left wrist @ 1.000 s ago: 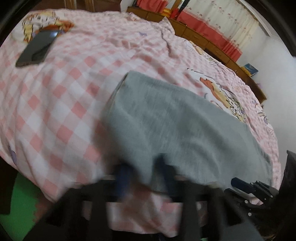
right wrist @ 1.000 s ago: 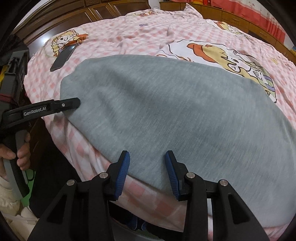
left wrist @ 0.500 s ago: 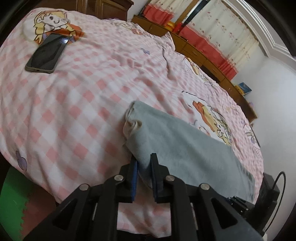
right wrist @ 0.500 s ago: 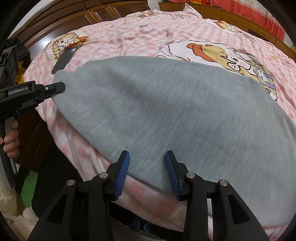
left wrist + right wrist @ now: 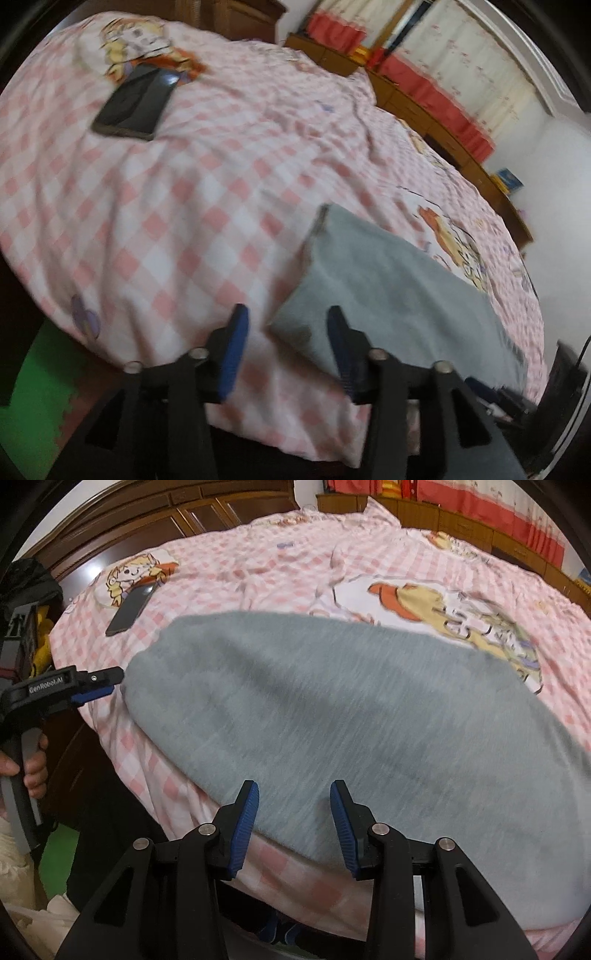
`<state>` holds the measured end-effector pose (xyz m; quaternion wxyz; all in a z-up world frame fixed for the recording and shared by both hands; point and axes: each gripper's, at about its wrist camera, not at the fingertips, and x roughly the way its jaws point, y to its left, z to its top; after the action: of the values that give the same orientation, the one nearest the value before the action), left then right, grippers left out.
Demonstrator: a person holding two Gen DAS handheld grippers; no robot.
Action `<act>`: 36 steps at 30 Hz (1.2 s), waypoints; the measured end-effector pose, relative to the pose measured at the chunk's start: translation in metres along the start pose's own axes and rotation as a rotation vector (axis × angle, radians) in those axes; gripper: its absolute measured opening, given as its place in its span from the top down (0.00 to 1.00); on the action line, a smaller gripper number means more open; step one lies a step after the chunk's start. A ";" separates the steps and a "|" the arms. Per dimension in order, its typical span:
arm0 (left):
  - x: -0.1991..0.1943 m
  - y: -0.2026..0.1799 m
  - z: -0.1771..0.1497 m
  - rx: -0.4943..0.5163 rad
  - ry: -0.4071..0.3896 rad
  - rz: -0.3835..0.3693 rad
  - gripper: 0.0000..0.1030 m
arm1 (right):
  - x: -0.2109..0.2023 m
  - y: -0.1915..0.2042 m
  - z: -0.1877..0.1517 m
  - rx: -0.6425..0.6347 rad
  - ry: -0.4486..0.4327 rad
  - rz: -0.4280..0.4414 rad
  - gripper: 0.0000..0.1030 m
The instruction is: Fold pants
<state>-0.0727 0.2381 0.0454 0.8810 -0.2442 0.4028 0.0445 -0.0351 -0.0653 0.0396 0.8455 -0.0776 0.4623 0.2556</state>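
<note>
Grey pants (image 5: 351, 716) lie spread flat on the pink checked bed, and in the left wrist view the pants (image 5: 391, 291) run off to the right. My left gripper (image 5: 288, 343) has its jaws opening; the pants' left corner lies between the blue pads, loose and untouched. In the right wrist view the left gripper (image 5: 105, 683) sits just off that corner, held by a person's hand (image 5: 29, 771). My right gripper (image 5: 293, 812) stands open over the pants' near edge, with the cloth flat between its fingers.
A dark phone (image 5: 136, 103) lies on the checked sheet (image 5: 147, 221) beyond the pants, also visible as the phone (image 5: 131, 609) near a cartoon print. A wooden headboard (image 5: 147, 517) stands behind. A green floor mat (image 5: 48, 369) lies below the bed's edge.
The left gripper, shut on the pants' corner earlier, has spread its jaws and let the corner drop onto the bed. The right gripper has stayed where it was.
</note>
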 end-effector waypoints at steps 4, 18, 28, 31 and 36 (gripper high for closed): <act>0.015 -0.015 0.003 0.075 0.029 -0.003 0.39 | -0.009 -0.009 0.002 0.027 -0.019 -0.007 0.60; 0.042 -0.043 -0.004 0.067 0.060 -0.010 0.87 | -0.028 -0.066 -0.011 0.225 -0.044 -0.044 0.60; -0.007 -0.068 0.008 0.102 -0.034 -0.108 0.90 | -0.056 -0.083 -0.020 0.278 -0.119 -0.059 0.60; -0.022 -0.093 0.012 0.173 -0.061 -0.144 0.90 | -0.060 -0.086 -0.020 0.282 -0.125 -0.076 0.60; -0.045 -0.140 0.016 0.265 -0.099 -0.210 0.90 | -0.071 -0.095 -0.025 0.302 -0.145 -0.076 0.60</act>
<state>-0.0534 0.1284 0.1418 0.9240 -0.1642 0.3337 -0.0893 -0.0377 -0.1815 0.0740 0.8878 0.0514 0.4300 0.1560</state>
